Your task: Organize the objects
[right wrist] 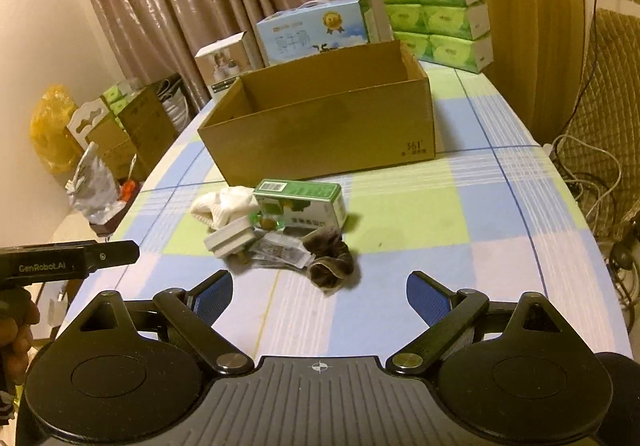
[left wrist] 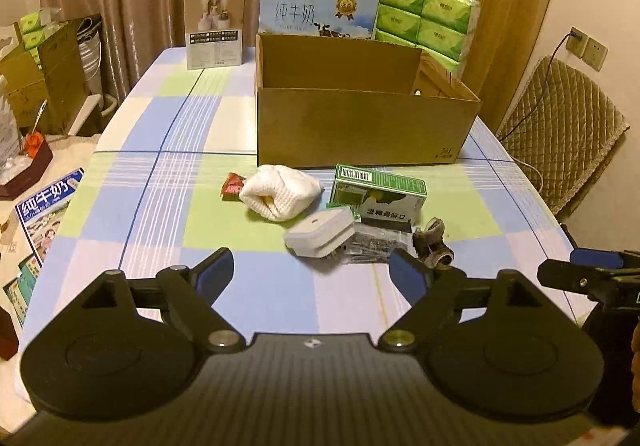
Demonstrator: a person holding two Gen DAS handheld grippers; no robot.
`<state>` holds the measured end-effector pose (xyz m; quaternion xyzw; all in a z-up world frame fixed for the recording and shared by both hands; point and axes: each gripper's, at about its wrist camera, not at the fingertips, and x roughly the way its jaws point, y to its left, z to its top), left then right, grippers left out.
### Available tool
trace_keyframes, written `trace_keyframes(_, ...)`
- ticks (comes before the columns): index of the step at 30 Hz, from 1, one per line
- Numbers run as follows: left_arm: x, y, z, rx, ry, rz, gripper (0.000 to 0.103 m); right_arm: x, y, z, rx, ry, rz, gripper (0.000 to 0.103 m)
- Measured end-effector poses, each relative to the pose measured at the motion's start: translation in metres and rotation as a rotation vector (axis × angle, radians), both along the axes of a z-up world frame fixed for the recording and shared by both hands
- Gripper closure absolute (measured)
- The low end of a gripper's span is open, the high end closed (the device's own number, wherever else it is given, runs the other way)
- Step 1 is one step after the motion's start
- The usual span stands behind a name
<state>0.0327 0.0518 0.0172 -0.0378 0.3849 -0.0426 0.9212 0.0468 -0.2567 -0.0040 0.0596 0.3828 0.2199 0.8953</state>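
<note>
Both grippers are hovering above the near edge of the checked blue-and-green cloth-covered surface [left wrist: 132, 181], holding nothing. The left gripper [left wrist: 311, 272] is standing with its fingers spread apart; the right gripper [right wrist: 320, 294] likewise.

Location: the loose items are lying in one tight cluster at mid-surface, just before the open brown cardboard box [left wrist: 360, 125], which is sitting toward the far edge.

Risks, as judged:
- The items are touching and overlapping; closing on one is likely to drag or scatter a neighbour.
- The clear crinkled plastic packet [left wrist: 374, 244] is lying flat and partly beneath the white rectangular plastic case [left wrist: 320, 236]; a pinch could slip.
- The soft cream knitted cloth bundle [left wrist: 280, 191] could unfold or snag on the box wall.
- The two grippers are working close together and could collide.

Count:
- green printed carton [left wrist: 378, 195]: one
- white case: one
- cloth bundle: one
- small red foil wrapper [left wrist: 232, 187]: one
- clear packet: one
- brown-grey fabric scrunchie [right wrist: 332, 264]: one
- cardboard box: one
</note>
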Motion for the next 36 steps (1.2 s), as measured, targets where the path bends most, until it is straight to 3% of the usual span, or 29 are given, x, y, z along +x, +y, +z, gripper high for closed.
trace_keyframes(19, 0.015, 0.007, -0.015, -0.019, 0.043, -0.006, 0.021, 0.016, 0.010, -0.016, -0.055, 0.001, 0.017, 0.012)
trace_keyframes(21, 0.020, 0.008, -0.018, -0.020, 0.052, -0.010, 0.021, 0.021, 0.015, -0.021, -0.087, -0.002, 0.043, 0.019)
trace_keyframes(26, 0.034, 0.010, -0.026, -0.002, 0.071, -0.045, 0.021, 0.036, 0.029, -0.031, -0.179, -0.027, 0.136, 0.025)
trace_keyframes(36, 0.071, 0.016, -0.046, 0.043, 0.109, -0.092, 0.021, 0.072, 0.048, -0.071, -0.265, 0.009, 0.207, 0.041)
